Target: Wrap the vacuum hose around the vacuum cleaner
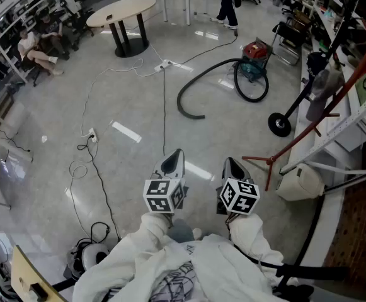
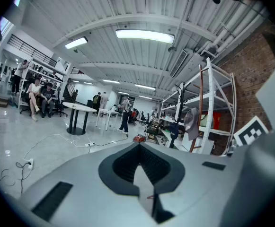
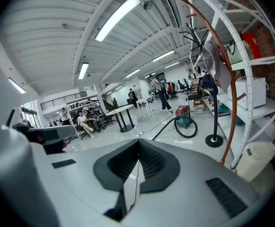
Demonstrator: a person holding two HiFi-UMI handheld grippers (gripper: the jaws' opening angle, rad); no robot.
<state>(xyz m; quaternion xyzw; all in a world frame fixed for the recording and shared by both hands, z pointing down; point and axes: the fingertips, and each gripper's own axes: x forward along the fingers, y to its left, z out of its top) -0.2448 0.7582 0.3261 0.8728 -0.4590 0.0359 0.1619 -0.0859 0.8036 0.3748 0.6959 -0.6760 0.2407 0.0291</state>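
Head view: overhead, steeply down; vacuum cleaner (image 1: pixel 256 54) far, 1 o'clock.
Gripper views: low, forward; both share round table (image 2: pixel 78 107).

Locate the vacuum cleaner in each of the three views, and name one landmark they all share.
Head view: the vacuum cleaner stands on the floor at upper right.
Left gripper view: a small red shape at centre, just above the jaws.
Right gripper view: right of centre, on the floor.
Shared landmark: the round table, left of the vacuum in all three.

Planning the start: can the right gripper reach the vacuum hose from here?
Probably not: the vacuum hose lies far across the floor from the right gripper. The floor between looks unobstructed.
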